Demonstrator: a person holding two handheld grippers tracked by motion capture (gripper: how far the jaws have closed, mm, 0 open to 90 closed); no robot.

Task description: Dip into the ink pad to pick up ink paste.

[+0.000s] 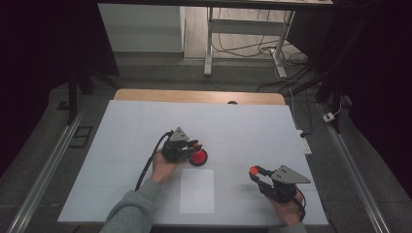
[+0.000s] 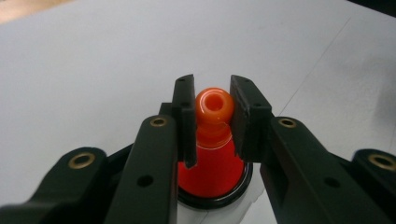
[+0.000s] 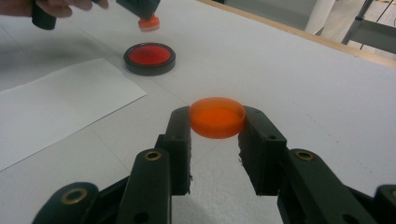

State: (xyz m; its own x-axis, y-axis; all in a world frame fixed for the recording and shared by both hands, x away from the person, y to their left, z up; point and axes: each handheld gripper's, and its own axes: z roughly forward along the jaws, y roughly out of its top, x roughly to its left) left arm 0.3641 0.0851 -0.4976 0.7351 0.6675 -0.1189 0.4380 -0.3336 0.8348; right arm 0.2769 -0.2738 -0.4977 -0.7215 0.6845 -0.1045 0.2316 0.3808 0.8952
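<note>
The orange stamp (image 2: 214, 105), clamped upright in the left gripper (image 2: 212, 116), is held directly above the red ink pad (image 1: 198, 157) at frame centre, while the right gripper (image 3: 216, 128), lower right, is clamped on the orange lid (image 3: 217, 116).

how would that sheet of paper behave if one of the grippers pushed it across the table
The sheet of paper lies flat and loose on the table, so it would probably slide easily. It looks thin, so it is likely floppy and may buckle or crease if pushed at one edge. Lying flush, it could be hard to pick up.
</note>
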